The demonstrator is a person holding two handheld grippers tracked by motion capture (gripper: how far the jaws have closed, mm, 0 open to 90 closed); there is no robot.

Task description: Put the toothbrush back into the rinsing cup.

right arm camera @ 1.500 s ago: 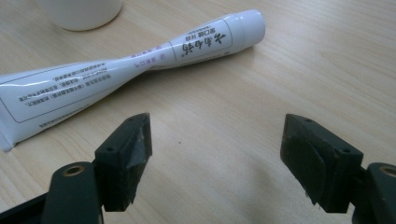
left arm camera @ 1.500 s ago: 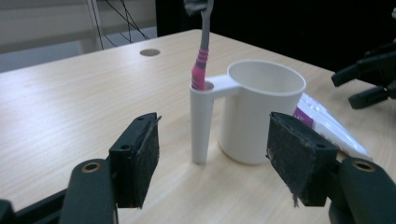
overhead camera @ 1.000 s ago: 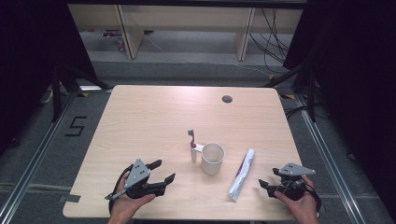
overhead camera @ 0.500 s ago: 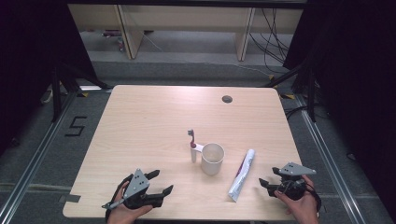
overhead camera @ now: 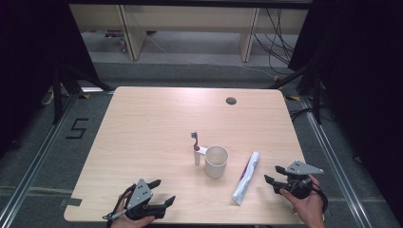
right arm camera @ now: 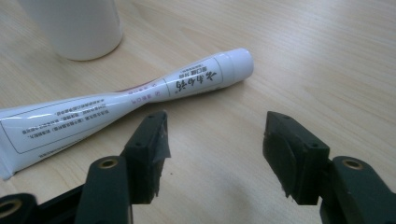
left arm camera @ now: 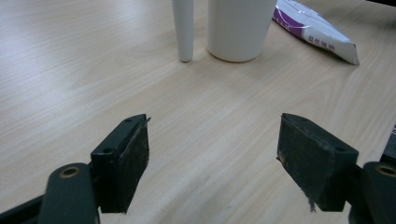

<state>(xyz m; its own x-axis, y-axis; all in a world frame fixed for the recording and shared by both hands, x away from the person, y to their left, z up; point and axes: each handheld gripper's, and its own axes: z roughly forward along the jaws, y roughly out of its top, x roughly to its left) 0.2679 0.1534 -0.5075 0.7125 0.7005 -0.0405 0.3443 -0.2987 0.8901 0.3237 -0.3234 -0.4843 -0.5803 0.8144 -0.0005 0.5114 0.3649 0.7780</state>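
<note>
The wooden table carries a white cup at its centre, a toothbrush standing just to its left. The toothpaste tube lies flat between the cup and your right gripper, whose jaws, just closing, stand apart on nothing, near the tube. Your left gripper has been opening, empty, over bare wood at the near edge.
</note>
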